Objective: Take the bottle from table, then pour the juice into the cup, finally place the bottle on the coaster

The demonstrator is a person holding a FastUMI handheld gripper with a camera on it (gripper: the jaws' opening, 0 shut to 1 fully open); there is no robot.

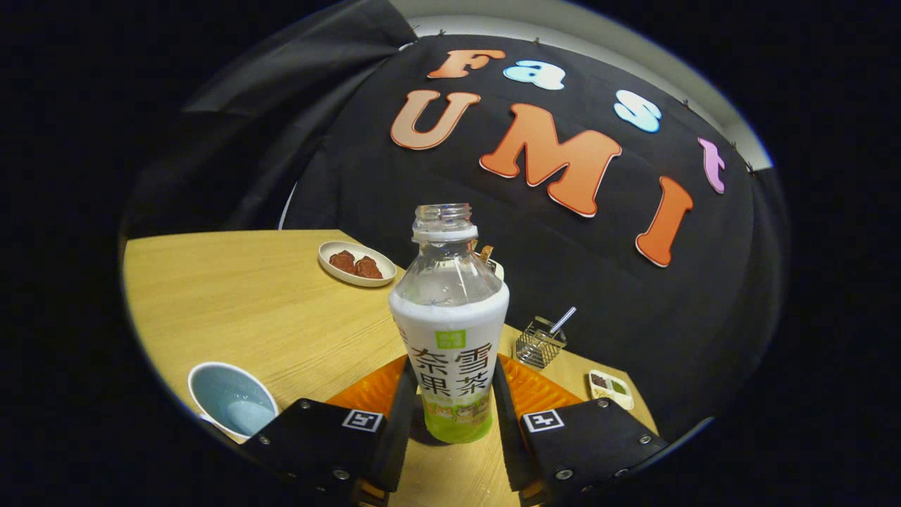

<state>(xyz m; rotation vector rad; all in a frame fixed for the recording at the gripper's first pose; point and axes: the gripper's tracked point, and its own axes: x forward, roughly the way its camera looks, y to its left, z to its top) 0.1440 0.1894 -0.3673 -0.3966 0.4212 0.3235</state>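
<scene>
Now fingers (pixel 450 422) around upright bottle (pixel 450 331) (cap off) over coaster (pixel 535 391)

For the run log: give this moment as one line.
hand-held gripper: shut on bottle | bottle: uncapped, upright | coaster: behind bottle | cup: beside fingers

A staged recording booth dressed up as a dining corner: black cloth (pixel 295 141) is pinned up as the back wall, with a pale room wall (pixel 563 17) showing above its top edge. A light wooden table (pixel 267 310) carries household props, namely an oval dish of reddish-brown food (pixel 356 263), a small wire basket (pixel 538 343) and a little divided condiment dish (pixel 611 388)
</scene>
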